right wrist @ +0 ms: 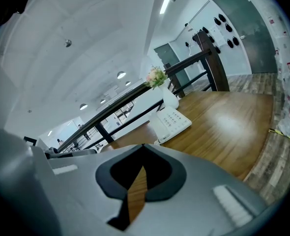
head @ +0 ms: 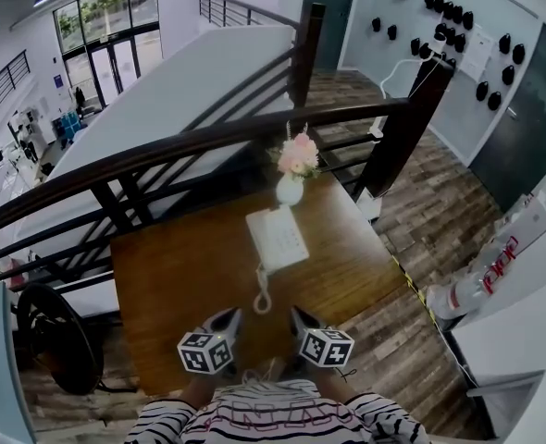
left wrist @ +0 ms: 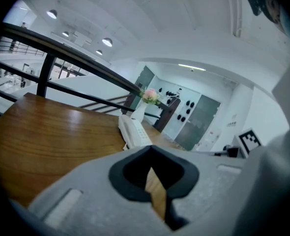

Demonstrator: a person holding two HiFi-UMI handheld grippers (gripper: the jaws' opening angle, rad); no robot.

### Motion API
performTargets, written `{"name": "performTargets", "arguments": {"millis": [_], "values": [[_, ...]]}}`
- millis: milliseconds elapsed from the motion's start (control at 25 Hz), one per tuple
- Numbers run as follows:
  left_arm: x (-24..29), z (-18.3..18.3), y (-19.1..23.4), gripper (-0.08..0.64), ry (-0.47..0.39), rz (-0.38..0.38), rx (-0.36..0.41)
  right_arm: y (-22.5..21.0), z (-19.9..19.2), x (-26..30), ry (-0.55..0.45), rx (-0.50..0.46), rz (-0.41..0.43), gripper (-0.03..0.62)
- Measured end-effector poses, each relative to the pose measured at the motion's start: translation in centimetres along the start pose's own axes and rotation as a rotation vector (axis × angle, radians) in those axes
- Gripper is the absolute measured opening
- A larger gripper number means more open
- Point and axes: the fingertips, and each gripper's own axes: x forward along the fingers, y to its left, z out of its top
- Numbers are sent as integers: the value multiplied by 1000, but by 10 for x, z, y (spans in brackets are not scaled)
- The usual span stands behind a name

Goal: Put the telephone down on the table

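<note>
A head view looks steeply down on a brown wooden table [head: 180, 276] set against a dark stair railing [head: 208, 141]. A white push-button telephone [head: 277, 237] lies flat on the tabletop near the centre of the frame, keypad up. Its coiled cord [head: 263, 296] trails from the near end toward the bottom of the frame and ends in a small loop. Just above the telephone stands a small white vase [head: 290, 190] with pink flowers [head: 298, 155]. Whether the vase touches the telephone cannot be told.

At the bottom centre, above the person's striped sleeves [head: 282, 419], are both claws. The left gripper [head: 231, 315] and the right gripper [head: 296, 313] sit side by side at the table's near edge, apart from the telephone. In each gripper view the jaws meet at the tips with only bare wood showing behind them. Both are closed and hold nothing.

As things lie, the telephone looks already put down, so the task seems finished or not in hand.

The likely trouble is the cord. Its loop lies between the two claws and the telephone. A claw pushed forward could snag it and drag the telephone toward the near edge. A shove on the telephone the other way could knock the vase, which looks light and top-heavy.
</note>
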Motion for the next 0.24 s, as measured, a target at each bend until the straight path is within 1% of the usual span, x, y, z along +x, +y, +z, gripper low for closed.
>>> {"name": "performTargets", "arguments": {"millis": [240], "values": [[10,4,-2,2,9,18,-17,-5,12,2,9,-2,3,-2]]}}
